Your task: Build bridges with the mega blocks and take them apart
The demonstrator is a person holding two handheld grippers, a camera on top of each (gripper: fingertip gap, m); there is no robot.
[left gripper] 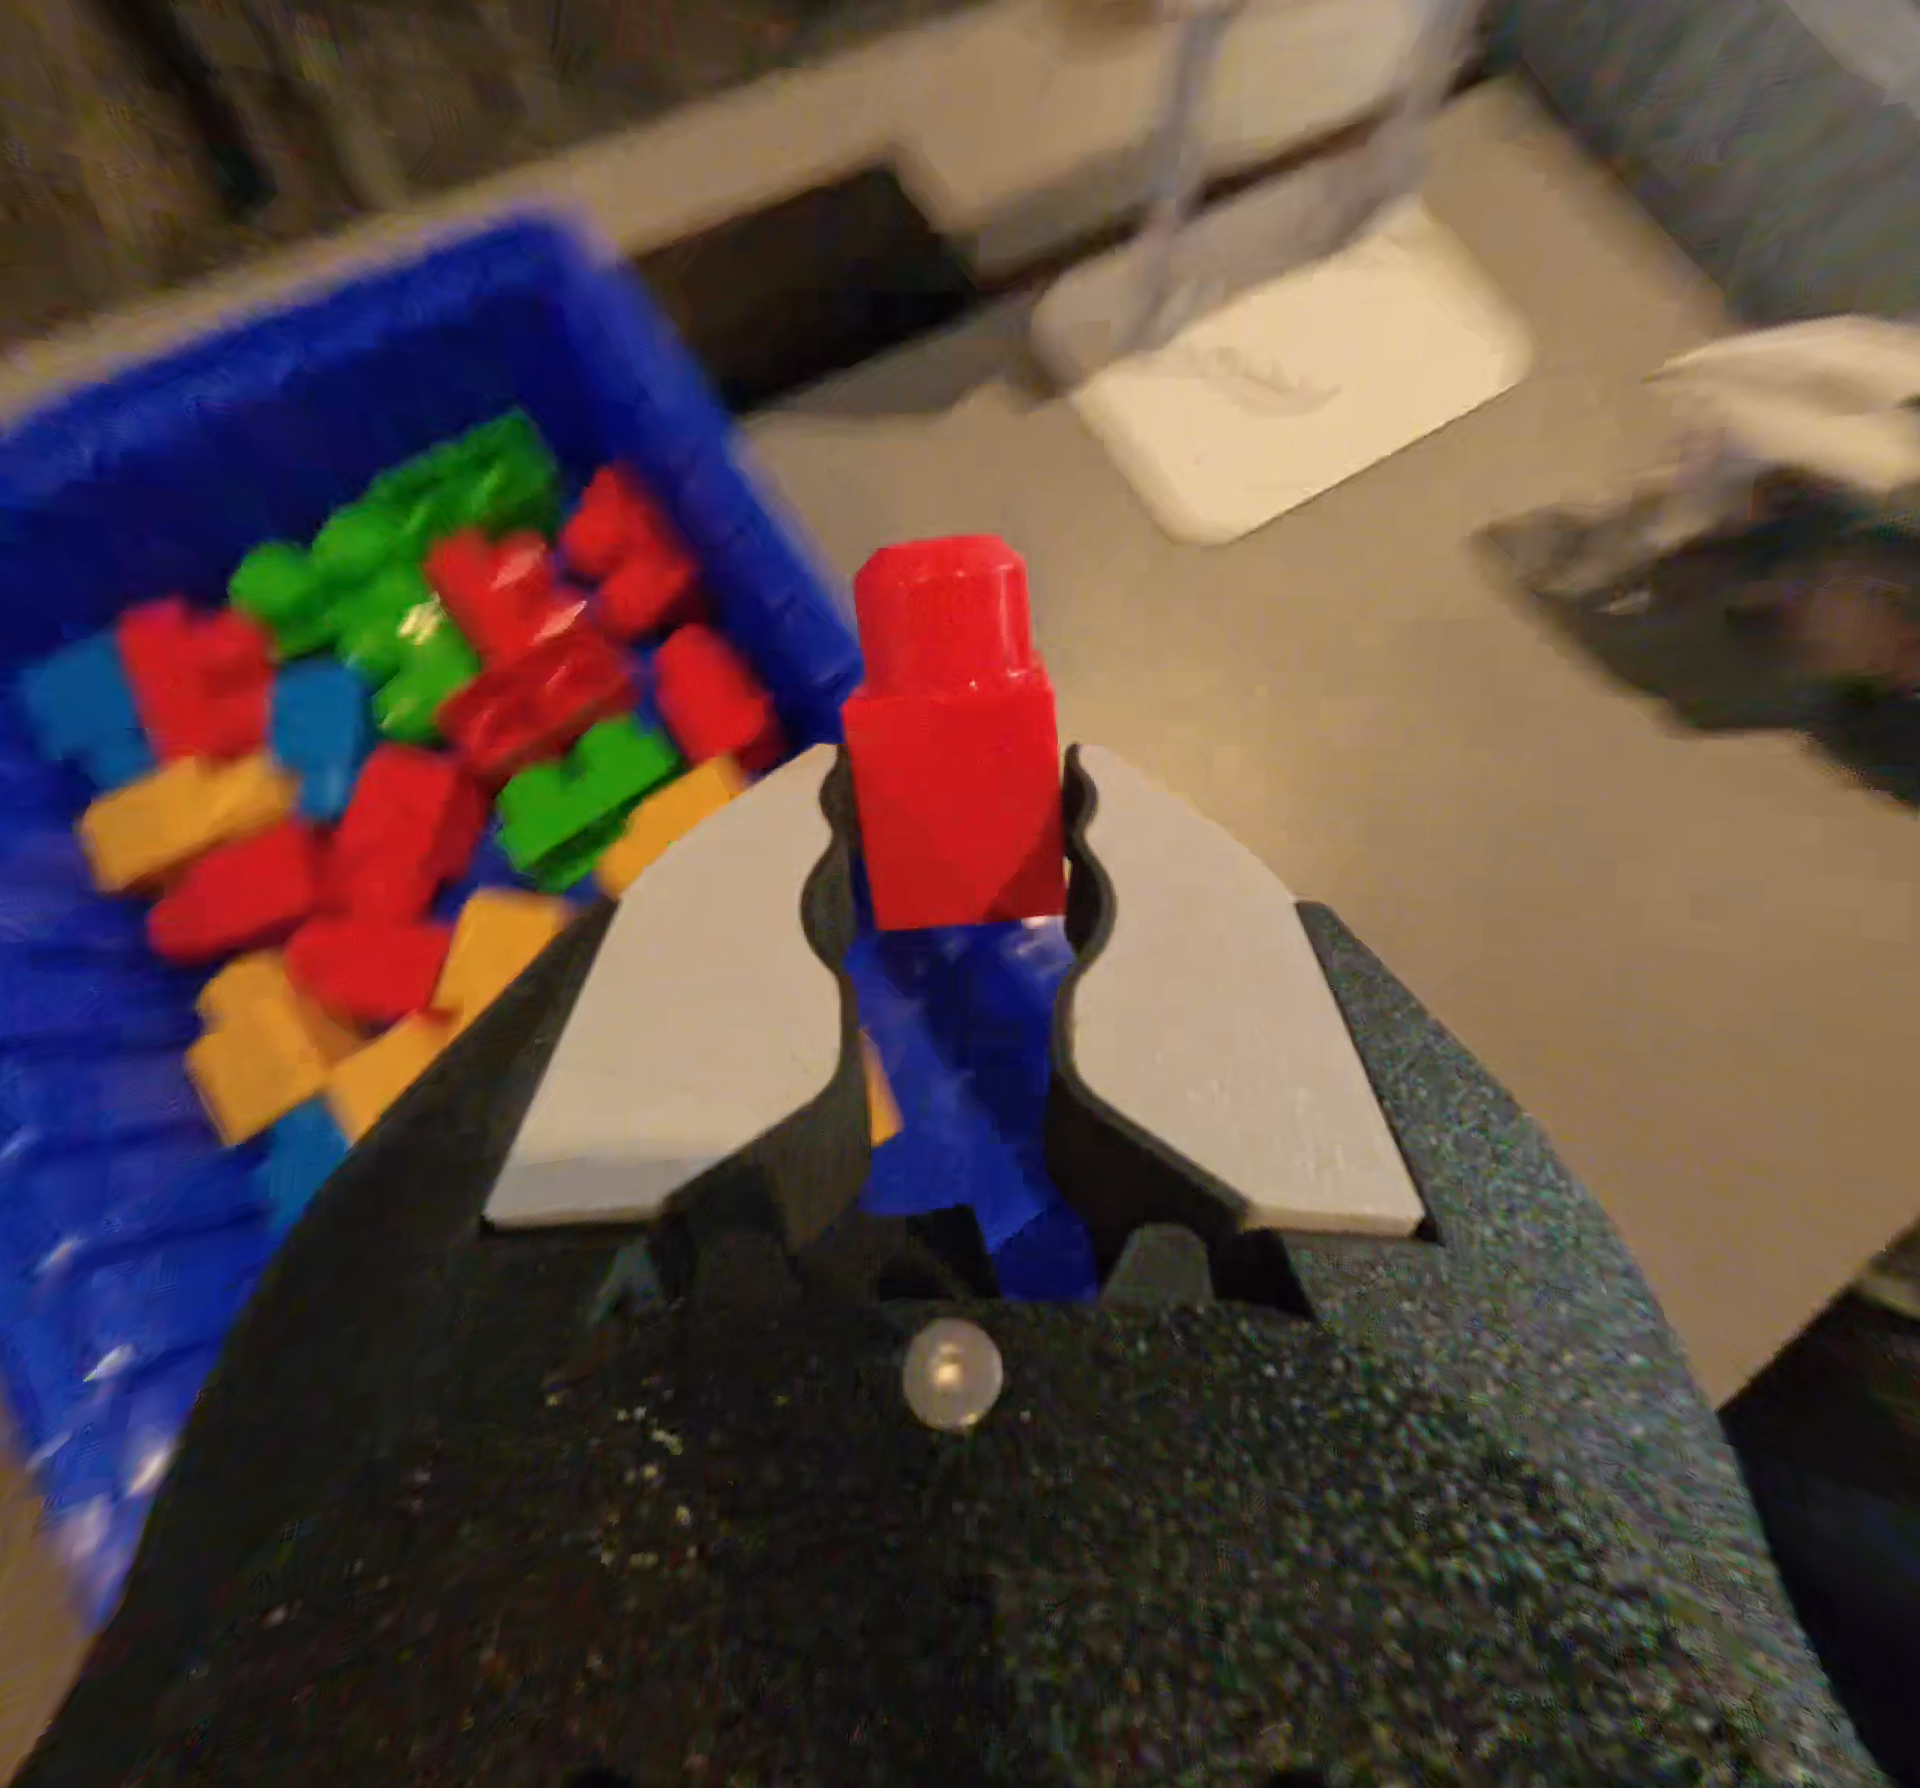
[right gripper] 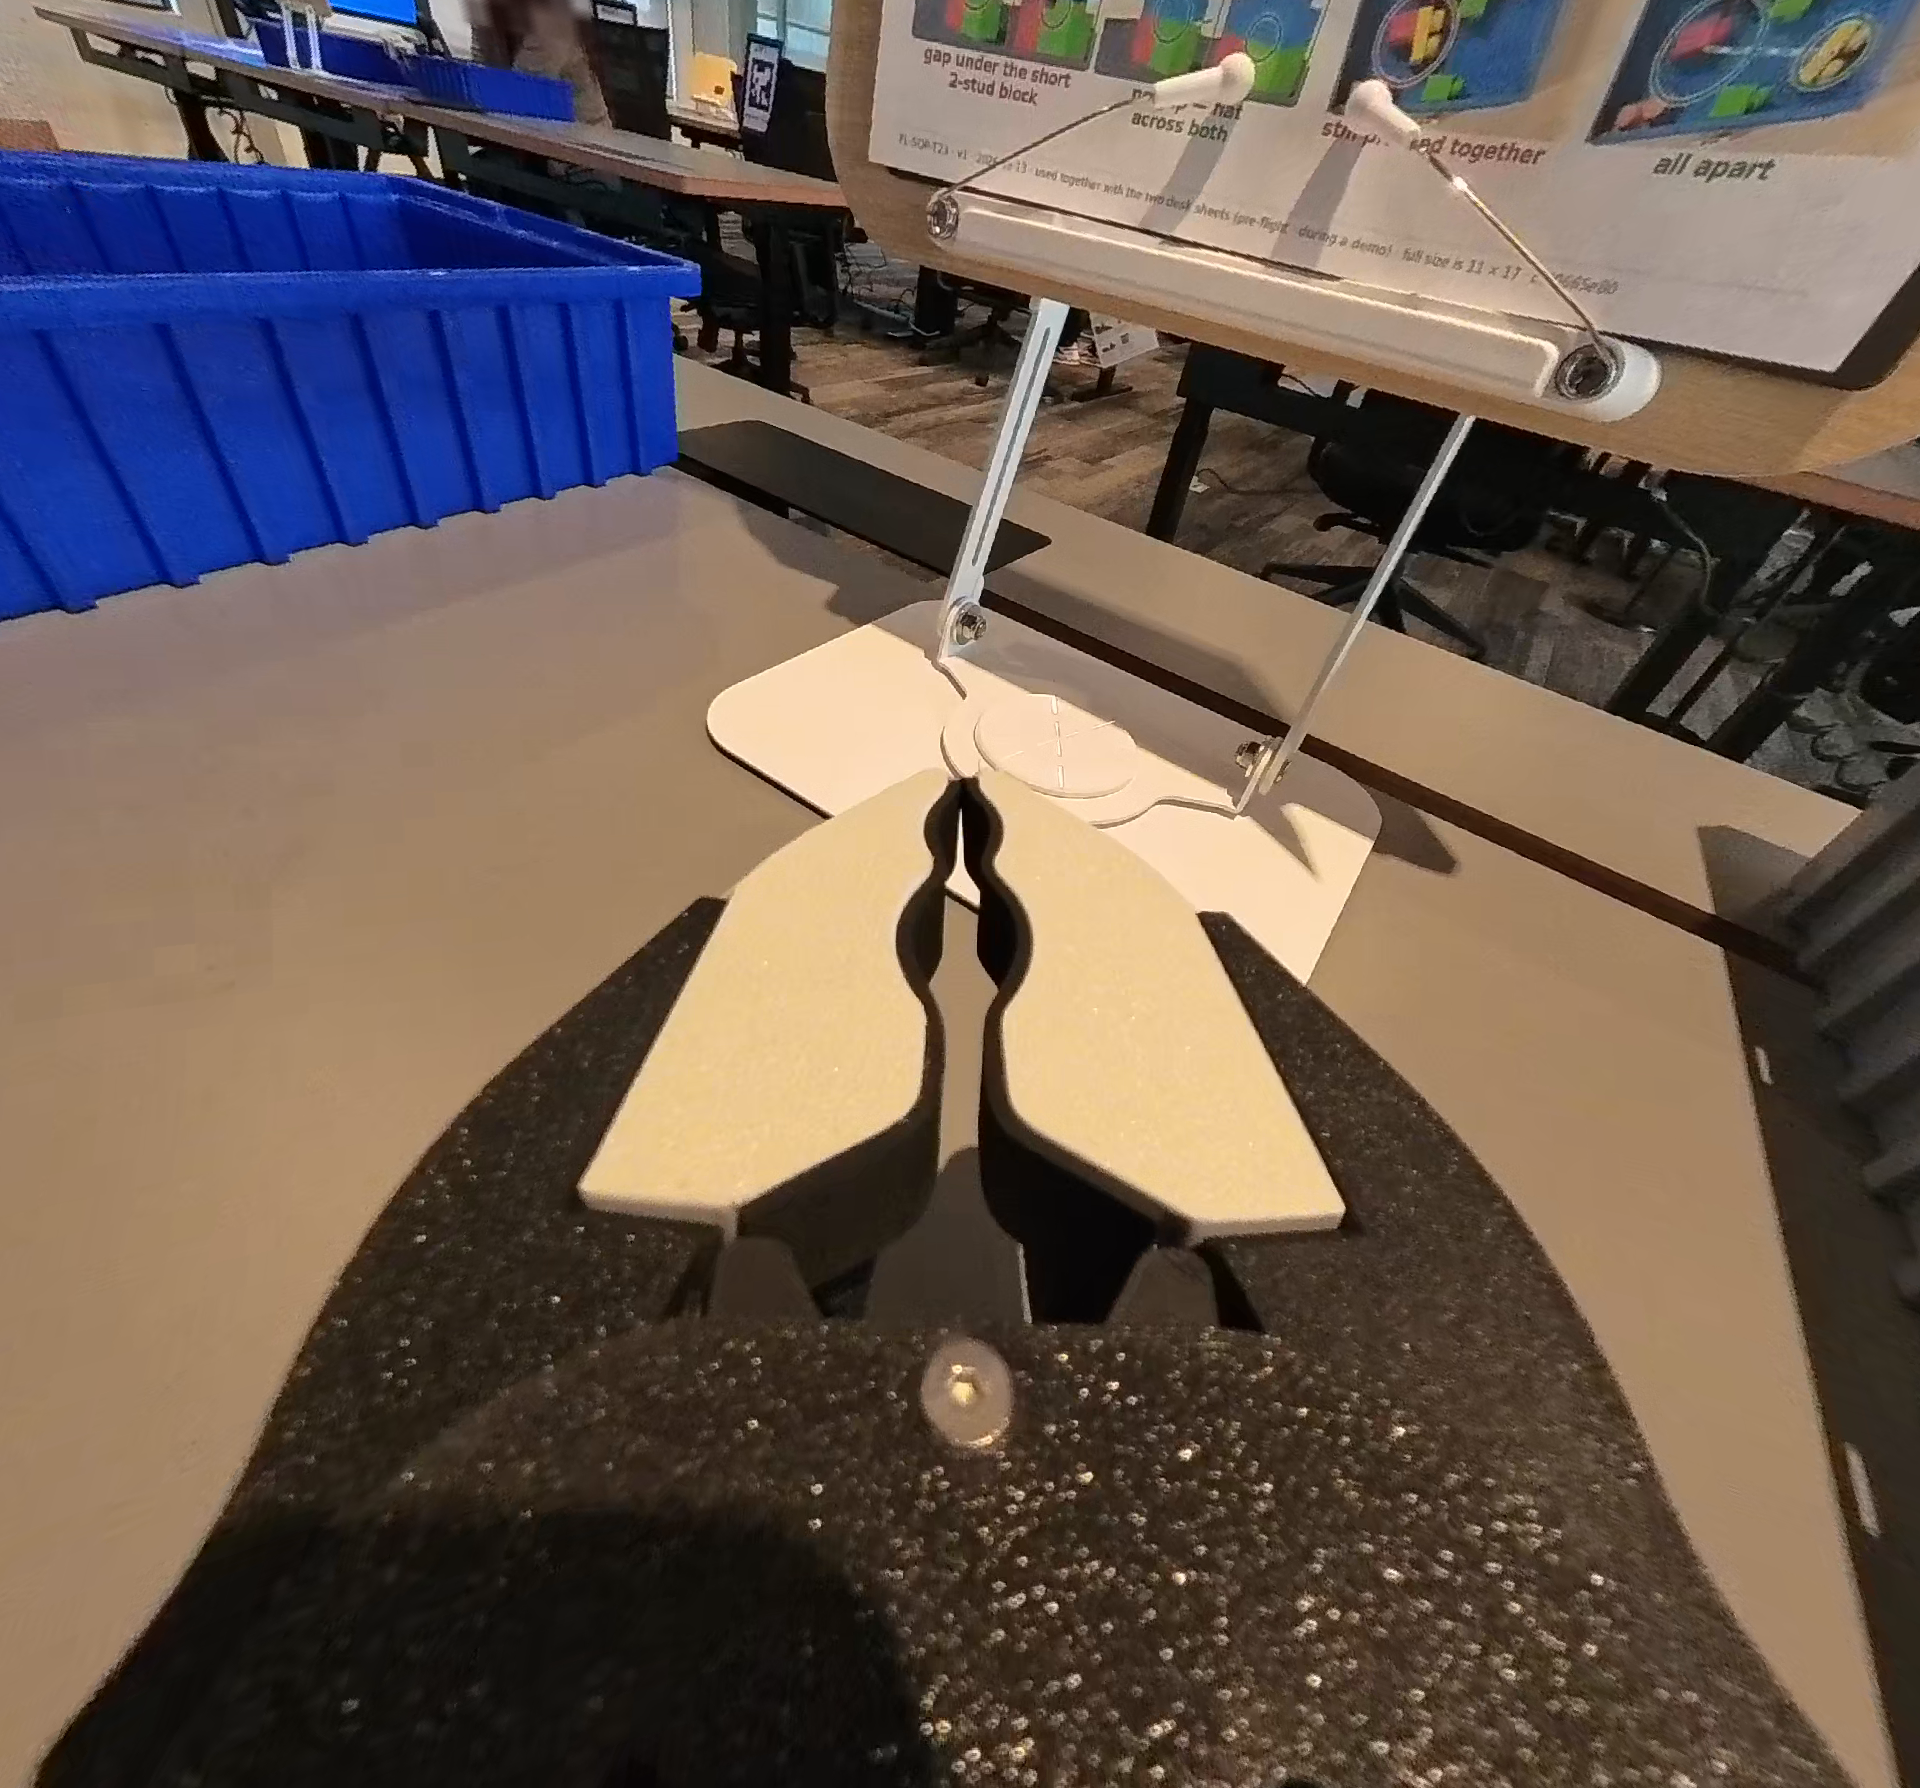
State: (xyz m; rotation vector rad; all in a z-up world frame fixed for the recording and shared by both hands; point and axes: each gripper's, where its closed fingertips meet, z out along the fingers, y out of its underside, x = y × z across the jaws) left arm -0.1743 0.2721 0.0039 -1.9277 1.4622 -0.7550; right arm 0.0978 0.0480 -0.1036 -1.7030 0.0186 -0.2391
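In the left wrist view, the left gripper [left gripper: 956,803] was clenched on a red block [left gripper: 951,793] at the centre of the frame, its single stud pointing up, with the blue bin [left gripper: 623,336] of loose red, green, yellow and blue blocks at the left, on the grey table [left gripper: 1351,803]. In the right wrist view, the right gripper [right gripper: 961,793] was closed with nothing between its fingers, low over the table [right gripper: 364,855], facing the white stand [right gripper: 831,710] of an instruction board [right gripper: 1351,76]; the blue bin [right gripper: 312,388] stood at upper left.
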